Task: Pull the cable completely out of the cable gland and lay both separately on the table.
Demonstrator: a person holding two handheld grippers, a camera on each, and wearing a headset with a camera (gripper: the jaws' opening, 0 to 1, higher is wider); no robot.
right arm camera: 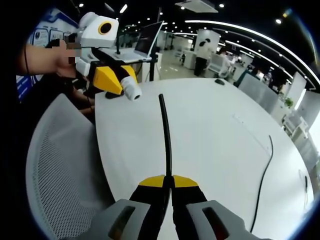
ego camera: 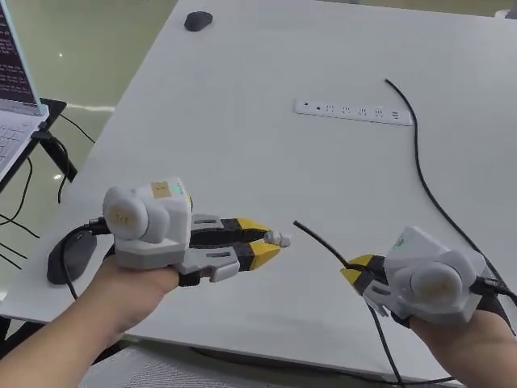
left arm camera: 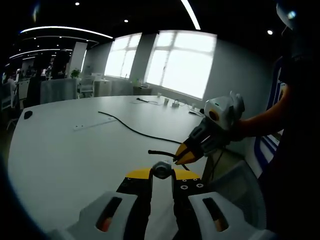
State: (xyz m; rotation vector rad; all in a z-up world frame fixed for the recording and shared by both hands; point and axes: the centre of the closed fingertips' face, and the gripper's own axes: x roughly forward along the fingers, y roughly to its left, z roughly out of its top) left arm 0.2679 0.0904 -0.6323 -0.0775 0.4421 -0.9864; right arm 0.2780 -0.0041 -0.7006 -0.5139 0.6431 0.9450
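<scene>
White table (ego camera: pixel 242 162), bright windows (left arm camera: pixel 182 62), ceiling lights (left arm camera: pixel 190 14)

The cable gland (ego camera: pixel 279 239) is a small, pale grey fitting with a rounded tip. It is clamped between the yellow jaw tips of the left gripper (ego camera: pixel 269 241), above the table (ego camera: pixel 242 121). The cable (ego camera: pixel 319 239) is thin and black, pinched by the right gripper (ego camera: pixel 355 268). Its free end projects straight, near the gland but fully clear of it. A further black length curves across the table toward that gripper
</scene>
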